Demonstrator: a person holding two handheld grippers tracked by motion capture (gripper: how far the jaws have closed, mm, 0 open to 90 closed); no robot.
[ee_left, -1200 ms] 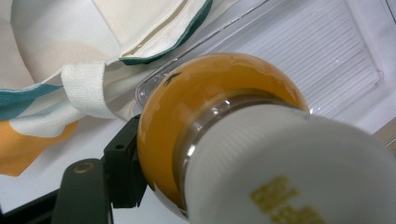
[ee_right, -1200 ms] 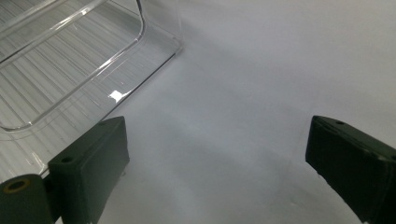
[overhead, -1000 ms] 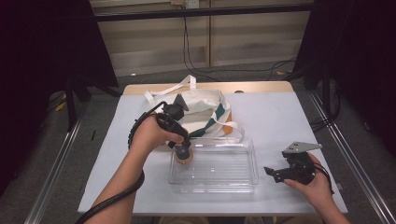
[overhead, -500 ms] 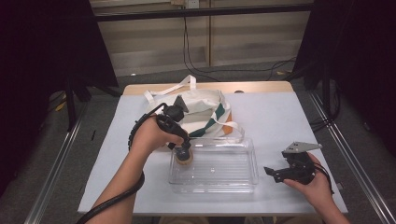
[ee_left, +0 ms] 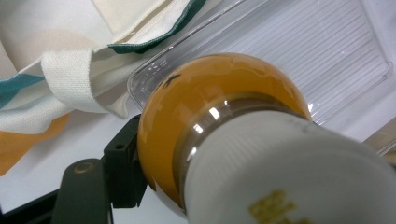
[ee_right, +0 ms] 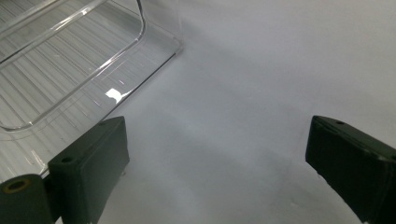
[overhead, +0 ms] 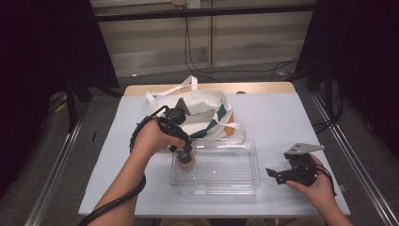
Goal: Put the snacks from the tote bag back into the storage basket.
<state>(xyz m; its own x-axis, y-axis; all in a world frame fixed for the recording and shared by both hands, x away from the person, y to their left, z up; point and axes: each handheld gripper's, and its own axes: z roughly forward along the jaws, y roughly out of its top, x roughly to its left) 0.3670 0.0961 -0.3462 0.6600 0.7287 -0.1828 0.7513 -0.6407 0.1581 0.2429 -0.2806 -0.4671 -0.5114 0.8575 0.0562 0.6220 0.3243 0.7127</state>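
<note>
Left gripper [overhead: 184, 153]: my fingers are clamped on the bottle [ee_left: 219, 116], an orange one with a white cap.
Bottle: at the tray's [overhead: 244, 187] left end, low inside it, just near the bag [overhead: 207, 113].
Right gripper [ee_right: 215, 163]: fingers spread wide, holding nothing, over the desk [overhead: 282, 117] right of the tray.
Done: bottle brought to the tray.
Left: let go, I judge.

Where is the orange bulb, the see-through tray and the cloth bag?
orange bulb [ee_left: 210, 102], left gripper view, on its rounded orange glass.
see-through tray [overhead: 235, 188], high view, on its near rim.
cloth bag [overhead: 200, 106], high view, on its cream cloth.
</note>
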